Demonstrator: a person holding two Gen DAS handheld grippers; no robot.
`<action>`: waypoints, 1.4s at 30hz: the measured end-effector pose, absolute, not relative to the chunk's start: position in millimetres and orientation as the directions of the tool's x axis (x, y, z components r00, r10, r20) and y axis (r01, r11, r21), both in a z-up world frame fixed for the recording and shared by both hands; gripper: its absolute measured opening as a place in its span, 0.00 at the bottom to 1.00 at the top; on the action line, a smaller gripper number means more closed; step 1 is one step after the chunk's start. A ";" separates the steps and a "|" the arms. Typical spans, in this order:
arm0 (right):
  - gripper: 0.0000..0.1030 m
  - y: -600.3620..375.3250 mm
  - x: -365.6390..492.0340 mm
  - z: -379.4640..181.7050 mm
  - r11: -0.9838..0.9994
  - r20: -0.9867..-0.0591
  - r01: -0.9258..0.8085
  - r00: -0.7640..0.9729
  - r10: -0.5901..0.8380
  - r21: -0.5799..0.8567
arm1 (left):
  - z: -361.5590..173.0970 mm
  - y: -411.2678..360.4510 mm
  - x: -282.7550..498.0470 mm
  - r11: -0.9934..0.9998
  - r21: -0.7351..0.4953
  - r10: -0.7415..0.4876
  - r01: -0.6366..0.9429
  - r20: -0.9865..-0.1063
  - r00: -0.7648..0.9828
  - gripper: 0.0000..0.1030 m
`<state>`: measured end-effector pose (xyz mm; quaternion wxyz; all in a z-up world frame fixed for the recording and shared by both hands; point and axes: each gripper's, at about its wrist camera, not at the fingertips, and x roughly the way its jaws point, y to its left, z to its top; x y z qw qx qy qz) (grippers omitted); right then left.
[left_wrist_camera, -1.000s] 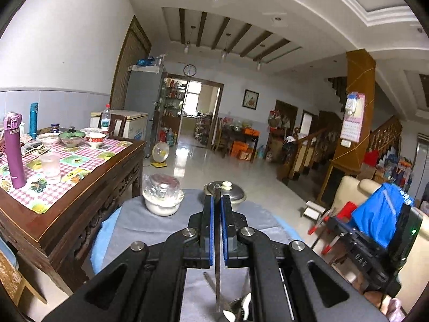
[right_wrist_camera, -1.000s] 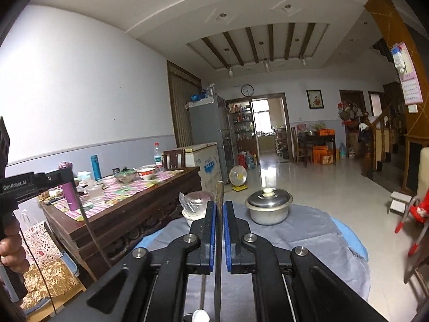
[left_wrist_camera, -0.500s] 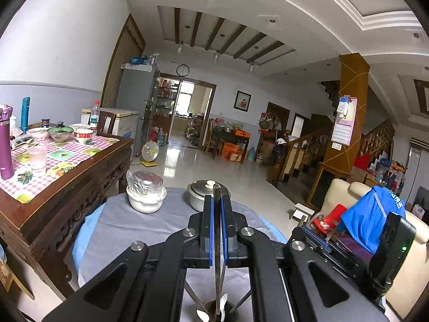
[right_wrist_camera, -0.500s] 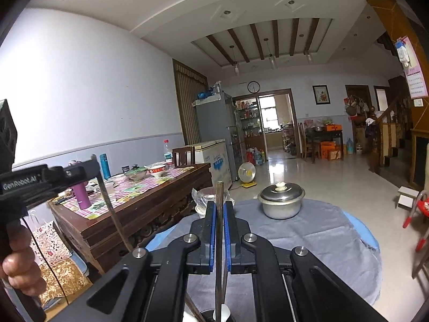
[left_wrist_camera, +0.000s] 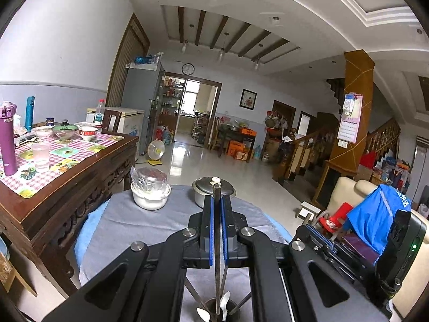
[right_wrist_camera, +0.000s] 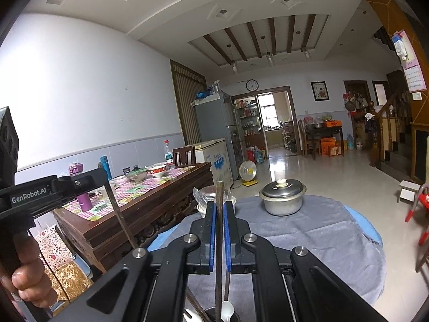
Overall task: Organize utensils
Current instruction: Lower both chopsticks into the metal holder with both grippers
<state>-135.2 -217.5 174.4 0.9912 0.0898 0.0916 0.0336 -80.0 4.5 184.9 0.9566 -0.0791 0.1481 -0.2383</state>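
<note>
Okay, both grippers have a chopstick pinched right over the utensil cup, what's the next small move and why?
Probably lower the left gripper a little and let go. Its chopstick hangs upright with its lower end already inside the dark utensil cup, among the white spoons. The right gripper can hold its chopstick steady and follow.

Left gripper (left_wrist_camera: 217, 209) clamps chopstick (left_wrist_camera: 217, 241) — above holder (left_wrist_camera: 214, 308).
</note>
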 end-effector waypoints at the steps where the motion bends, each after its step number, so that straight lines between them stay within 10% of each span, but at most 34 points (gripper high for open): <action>1: 0.06 -216.3 -133.0 176.2 0.981 -0.177 -0.049 0.981 0.082 0.185 | 184.2 3.6 -80.0 0.874 -0.220 -0.479 0.432 -0.247 0.842 0.05; 42: 0.06 -223.7 -135.5 160.2 0.966 -0.186 -0.016 0.980 0.066 0.260 | 154.2 -12.4 -64.0 0.891 -0.228 -0.452 0.394 -0.343 0.824 0.05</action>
